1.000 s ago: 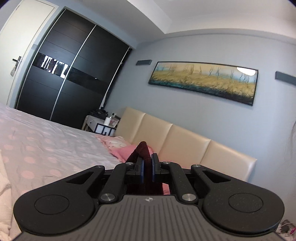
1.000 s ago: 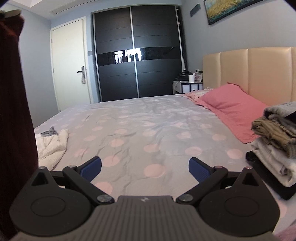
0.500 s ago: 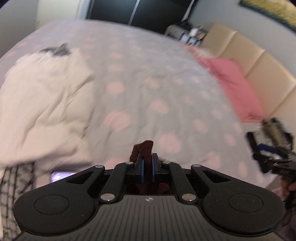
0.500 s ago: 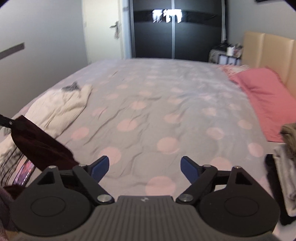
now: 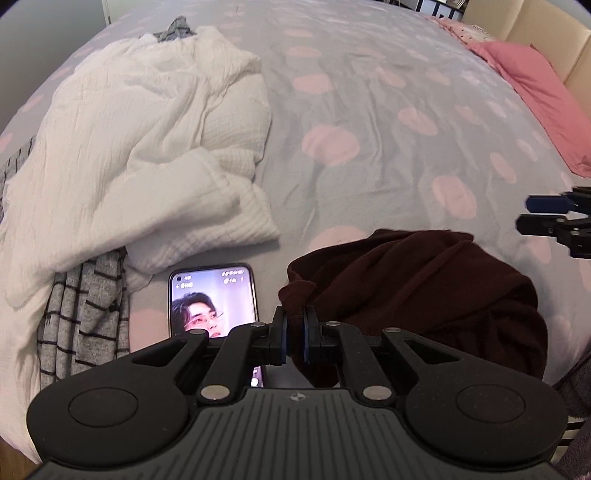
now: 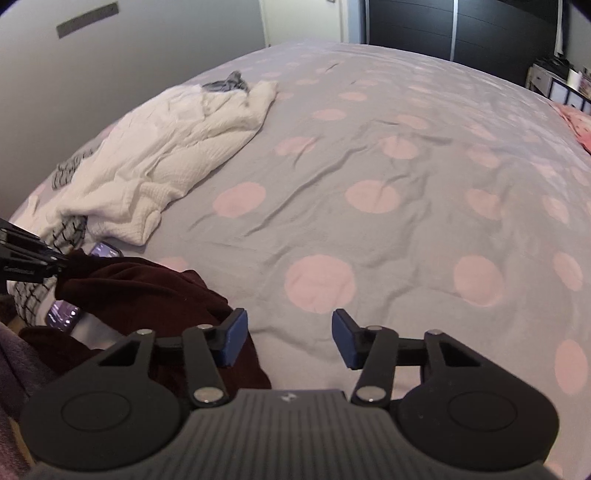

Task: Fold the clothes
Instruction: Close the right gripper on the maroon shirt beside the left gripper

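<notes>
While a crumpled white garment (image 5: 147, 155) sprawls across the left side of the polka-dot bedspread (image 5: 369, 110), a grey striped garment (image 5: 81, 317) peeks out from under its near edge, and a lit phone (image 5: 212, 299) lies face up just beside both. To the phone's right, the left gripper (image 5: 294, 325) is clamped on a corner of the dark maroon garment (image 5: 424, 288), which lies bunched on the bedspread at the bed's near edge. Further right, the right gripper (image 6: 288, 338) hangs over bare bedspread, its jaws parted and just now narrowing, with nothing between them; its left pad (image 6: 232, 341) sits over the maroon garment's edge. A pink pillow (image 5: 543, 99) lies at the far right, by the headboard (image 5: 535, 29).
</notes>
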